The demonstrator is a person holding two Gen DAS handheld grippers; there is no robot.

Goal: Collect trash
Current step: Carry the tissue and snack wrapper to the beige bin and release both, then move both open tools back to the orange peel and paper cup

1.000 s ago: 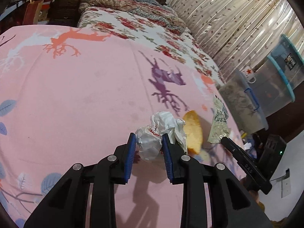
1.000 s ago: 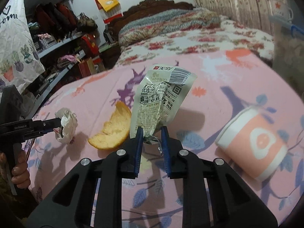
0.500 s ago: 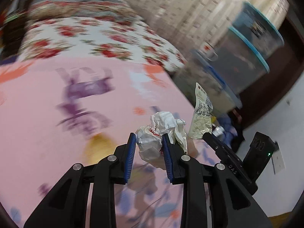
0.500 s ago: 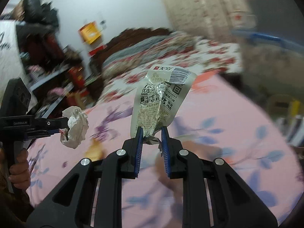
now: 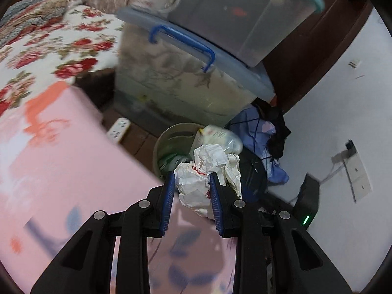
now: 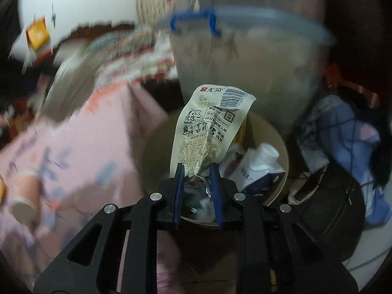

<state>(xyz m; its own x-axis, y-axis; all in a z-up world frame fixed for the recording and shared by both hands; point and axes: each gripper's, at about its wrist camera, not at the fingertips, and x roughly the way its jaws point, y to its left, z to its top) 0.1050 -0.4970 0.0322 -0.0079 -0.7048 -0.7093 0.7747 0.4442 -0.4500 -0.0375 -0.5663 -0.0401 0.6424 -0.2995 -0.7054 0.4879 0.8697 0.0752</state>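
My left gripper (image 5: 191, 175) is shut on a crumpled white paper ball (image 5: 196, 186) and holds it over the pink bed's edge, just short of a round beige trash bin (image 5: 169, 132) on the floor. In the right wrist view, my right gripper (image 6: 196, 167) hangs over the same bin (image 6: 278, 134). A printed snack wrapper (image 6: 208, 127) stands upright between its blue pads. The jaws are opening, and the pads still touch the wrapper's crumpled bottom. The bin holds a milk carton (image 6: 259, 166) and other trash.
A large clear storage box with a blue handle (image 5: 183, 73) stands behind the bin, with another box and a mug on top. Blue cloth (image 5: 259, 127) and a black bag (image 6: 325, 201) lie right of the bin. A paper cup (image 6: 24, 196) lies on the pink bedspread (image 5: 61, 159). A power strip (image 5: 118, 128) lies on the floor.
Both grippers swung off the bed toward the floor bin, each carrying its trash. The right jaws stand slightly wider apart than before. The bread piece is out of view.
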